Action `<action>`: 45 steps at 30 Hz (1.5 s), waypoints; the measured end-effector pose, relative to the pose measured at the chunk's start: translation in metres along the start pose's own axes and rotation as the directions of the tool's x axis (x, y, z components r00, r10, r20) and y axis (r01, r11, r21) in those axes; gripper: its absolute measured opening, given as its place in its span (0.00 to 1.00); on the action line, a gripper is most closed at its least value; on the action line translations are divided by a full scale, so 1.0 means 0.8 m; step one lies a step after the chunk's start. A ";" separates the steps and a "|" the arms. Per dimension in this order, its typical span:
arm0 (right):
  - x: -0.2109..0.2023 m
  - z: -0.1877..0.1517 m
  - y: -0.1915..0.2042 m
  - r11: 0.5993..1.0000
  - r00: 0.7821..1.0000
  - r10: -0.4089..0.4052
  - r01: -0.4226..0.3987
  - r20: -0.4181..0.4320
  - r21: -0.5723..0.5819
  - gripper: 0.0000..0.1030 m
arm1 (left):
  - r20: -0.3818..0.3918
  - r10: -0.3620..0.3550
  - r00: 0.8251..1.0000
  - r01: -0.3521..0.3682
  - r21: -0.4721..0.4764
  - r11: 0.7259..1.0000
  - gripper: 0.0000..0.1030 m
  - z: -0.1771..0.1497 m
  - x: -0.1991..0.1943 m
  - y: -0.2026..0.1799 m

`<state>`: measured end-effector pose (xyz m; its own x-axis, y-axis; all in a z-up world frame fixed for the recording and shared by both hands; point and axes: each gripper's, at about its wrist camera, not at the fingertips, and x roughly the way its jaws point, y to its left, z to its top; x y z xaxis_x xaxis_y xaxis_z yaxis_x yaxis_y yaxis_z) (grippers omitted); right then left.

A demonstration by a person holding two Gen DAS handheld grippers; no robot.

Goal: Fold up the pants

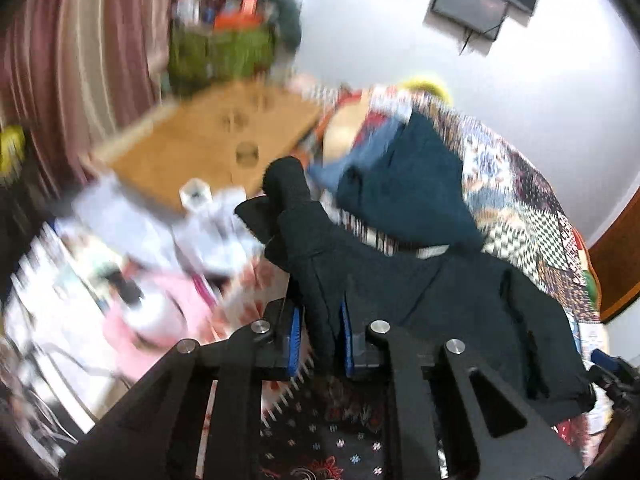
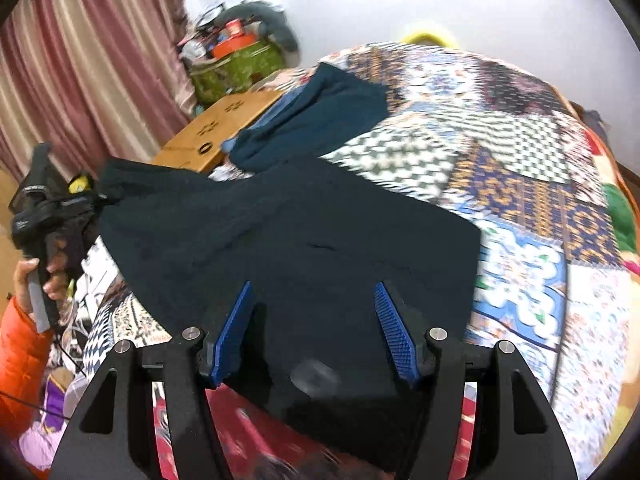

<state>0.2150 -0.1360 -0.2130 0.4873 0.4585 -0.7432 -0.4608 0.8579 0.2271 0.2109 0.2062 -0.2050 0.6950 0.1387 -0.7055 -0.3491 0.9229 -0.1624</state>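
Note:
Dark navy pants [image 2: 304, 236] lie spread on a patchwork quilt [image 2: 520, 184] on the bed. My left gripper [image 1: 320, 336] is shut on a bunched edge of the pants [image 1: 440, 300], which rises between the blue pads [image 1: 296, 332]. It also shows at the left of the right wrist view [image 2: 52, 208], held by a hand at the pants' far left end. My right gripper [image 2: 316, 328] is open, its blue pads [image 2: 236, 332] wide apart just above the pants' near edge, holding nothing.
A teal garment [image 2: 320, 116] and a blue one lie further up the bed. A wooden table [image 2: 216, 128] stands beside the bed, with a green bag [image 2: 236, 68] and clutter behind it. Striped curtains [image 2: 80, 72] hang at left. White and pink items [image 1: 140, 280] lie below the left gripper.

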 end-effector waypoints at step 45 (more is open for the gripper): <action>-0.010 -0.062 -0.078 0.991 1.000 0.007 -0.003 -0.027 0.133 0.57 | -0.418 -0.402 0.814 0.569 0.440 0.695 0.42 -0.087 -0.039 -0.406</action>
<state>0.2032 -0.2044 -0.2523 0.4643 0.4579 -0.7582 -0.3596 0.8797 0.3111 0.2588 -0.1232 -0.1784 0.4434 -0.4088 -0.7977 0.4297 0.8780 -0.2111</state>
